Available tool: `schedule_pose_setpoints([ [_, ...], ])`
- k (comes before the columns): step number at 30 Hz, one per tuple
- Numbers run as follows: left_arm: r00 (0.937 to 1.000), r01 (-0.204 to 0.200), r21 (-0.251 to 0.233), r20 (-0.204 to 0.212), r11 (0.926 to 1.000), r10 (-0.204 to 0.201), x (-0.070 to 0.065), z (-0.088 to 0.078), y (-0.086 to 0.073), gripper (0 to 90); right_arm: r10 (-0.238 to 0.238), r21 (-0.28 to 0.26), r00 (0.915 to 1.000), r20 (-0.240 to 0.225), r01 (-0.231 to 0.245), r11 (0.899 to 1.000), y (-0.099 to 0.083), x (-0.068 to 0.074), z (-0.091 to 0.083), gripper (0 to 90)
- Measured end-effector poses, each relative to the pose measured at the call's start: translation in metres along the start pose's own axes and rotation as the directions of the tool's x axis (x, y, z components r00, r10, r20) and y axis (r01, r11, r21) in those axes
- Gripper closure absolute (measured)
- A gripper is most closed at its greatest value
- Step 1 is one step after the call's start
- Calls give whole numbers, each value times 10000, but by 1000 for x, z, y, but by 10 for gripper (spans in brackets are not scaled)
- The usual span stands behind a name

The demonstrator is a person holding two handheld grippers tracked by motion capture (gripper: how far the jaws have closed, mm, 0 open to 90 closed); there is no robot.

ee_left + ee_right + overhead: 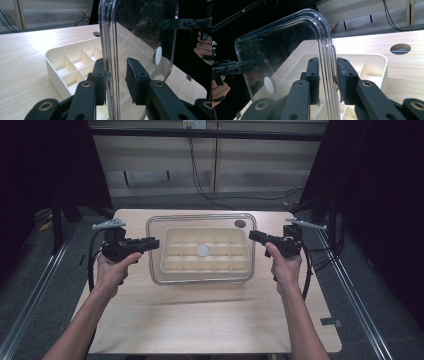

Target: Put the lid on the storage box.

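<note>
Clear lid [200, 217] gripped at both short edges, over the divided tray [172, 265]

Left gripper [153, 243] and right gripper [254, 236] fingers pinch only its rim; uneven movement could tilt it; slick plastic might slip onto the desk [200, 320].

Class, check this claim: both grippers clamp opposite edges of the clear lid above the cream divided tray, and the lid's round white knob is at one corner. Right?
Not quite. The white knob sits at the middle of the clear lid, as the high view shows. The left gripper and right gripper do clamp opposite edges above the divided tray.
</note>
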State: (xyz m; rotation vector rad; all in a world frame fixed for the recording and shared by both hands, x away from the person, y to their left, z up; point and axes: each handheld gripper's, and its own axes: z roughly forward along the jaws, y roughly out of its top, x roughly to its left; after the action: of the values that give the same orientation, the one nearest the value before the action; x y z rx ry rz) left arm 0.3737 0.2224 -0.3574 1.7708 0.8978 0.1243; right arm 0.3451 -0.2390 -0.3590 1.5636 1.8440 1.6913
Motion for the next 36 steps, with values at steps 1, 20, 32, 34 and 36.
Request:
schedule_pose_setpoints([
  [1,10000,71,-72,-38,9999,-71,0,1,1,699,1,-32,10000,-9,-1,10000,1,0,1,733],
  [20,9986,323,69,-431,9995,-320,13,21,18,689,571,-41,9983,106,-571,9984,15,-17,19,740],
  [32,9961,531,407,-720,9978,-501,26,37,15,667,612,239,9975,341,-620,9978,18,-28,31,748],
  [34,9954,691,372,-696,9969,-663,29,40,14,658,519,263,9979,391,-530,9982,20,-27,33,750],
  [36,9958,703,365,-616,9969,-680,31,41,16,656,431,261,9982,427,-443,9987,22,-27,34,751],
])
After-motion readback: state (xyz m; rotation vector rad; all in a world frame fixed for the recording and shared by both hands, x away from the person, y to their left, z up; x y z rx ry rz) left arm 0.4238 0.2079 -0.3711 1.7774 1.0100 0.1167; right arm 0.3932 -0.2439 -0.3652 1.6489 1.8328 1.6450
